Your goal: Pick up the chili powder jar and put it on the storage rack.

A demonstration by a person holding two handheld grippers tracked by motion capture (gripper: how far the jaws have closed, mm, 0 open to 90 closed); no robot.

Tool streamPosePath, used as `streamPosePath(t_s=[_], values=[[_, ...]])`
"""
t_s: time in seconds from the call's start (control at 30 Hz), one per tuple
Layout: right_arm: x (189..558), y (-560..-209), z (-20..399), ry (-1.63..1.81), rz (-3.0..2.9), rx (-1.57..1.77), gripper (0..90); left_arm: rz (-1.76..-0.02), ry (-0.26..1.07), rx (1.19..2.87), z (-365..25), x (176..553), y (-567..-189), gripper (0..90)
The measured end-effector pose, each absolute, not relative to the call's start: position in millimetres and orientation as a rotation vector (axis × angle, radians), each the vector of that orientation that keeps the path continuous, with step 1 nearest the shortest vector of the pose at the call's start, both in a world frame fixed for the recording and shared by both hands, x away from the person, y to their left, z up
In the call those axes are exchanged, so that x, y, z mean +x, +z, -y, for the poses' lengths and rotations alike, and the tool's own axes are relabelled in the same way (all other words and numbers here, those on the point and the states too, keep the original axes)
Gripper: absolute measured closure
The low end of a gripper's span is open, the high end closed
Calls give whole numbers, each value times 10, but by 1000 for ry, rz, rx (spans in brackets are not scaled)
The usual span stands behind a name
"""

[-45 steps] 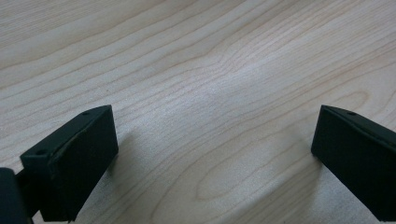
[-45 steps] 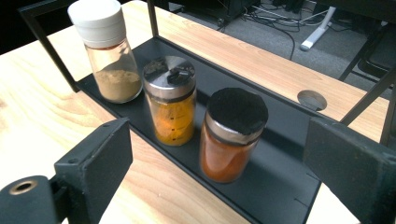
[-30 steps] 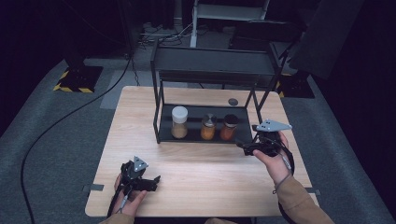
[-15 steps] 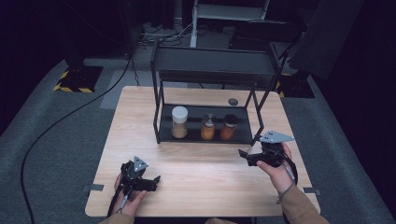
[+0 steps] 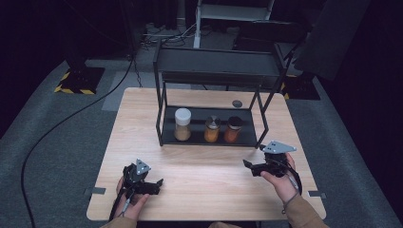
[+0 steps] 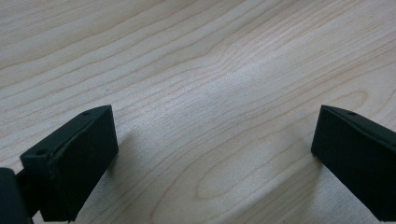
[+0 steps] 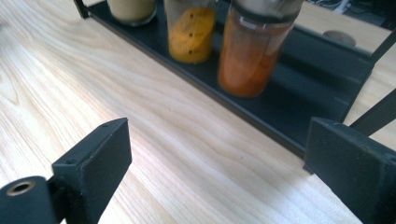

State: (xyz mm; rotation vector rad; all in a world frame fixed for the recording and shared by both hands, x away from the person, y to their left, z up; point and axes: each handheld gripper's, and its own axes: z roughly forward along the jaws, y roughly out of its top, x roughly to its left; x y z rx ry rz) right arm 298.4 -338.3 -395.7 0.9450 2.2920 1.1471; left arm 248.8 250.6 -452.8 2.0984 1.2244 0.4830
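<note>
Three clear spice jars stand in a row on the lower shelf of the black metal rack [image 5: 209, 138], the orange-filled jar [image 7: 250, 51] nearest the right gripper [image 5: 253, 168], whose jaws gape empty just in front of it, likely lined up to take it. The left gripper [image 5: 151, 184] rests open on the light wooden table [image 5: 204, 190], probably idle. No label is legible.

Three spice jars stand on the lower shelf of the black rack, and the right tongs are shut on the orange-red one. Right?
Not quite. The three jars do stand on the lower shelf of the black rack, but the right tongs are open and hold nothing: the right gripper view shows bare table between the jaws, with the orange-red jar farther off on the shelf.
</note>
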Motion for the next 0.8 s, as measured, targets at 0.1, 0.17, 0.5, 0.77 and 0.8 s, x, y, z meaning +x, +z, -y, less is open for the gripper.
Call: streamPosePath(t_s=[0.1, 0.17, 0.5, 0.77, 0.8], values=[[2986, -4009, 3382, 1137, -2303, 949, 75, -1224, 483, 2099, -2505, 2488, -4528, 2], [2986, -4041, 3381, 1131, -2308, 954, 75, -1224, 483, 2098, -2505, 2488, -4528, 2], [3012, -4224, 3389, 1081, -2356, 987, 73, -1225, 483, 2099, -2505, 2488, -4528, 2], [3019, -4367, 3420, 1055, -2370, 1030, 73, -1224, 483, 2099, -2506, 2488, -4527, 2], [3018, -4378, 3423, 1053, -2371, 1035, 73, -1224, 483, 2098, -2505, 2488, -4528, 2]])
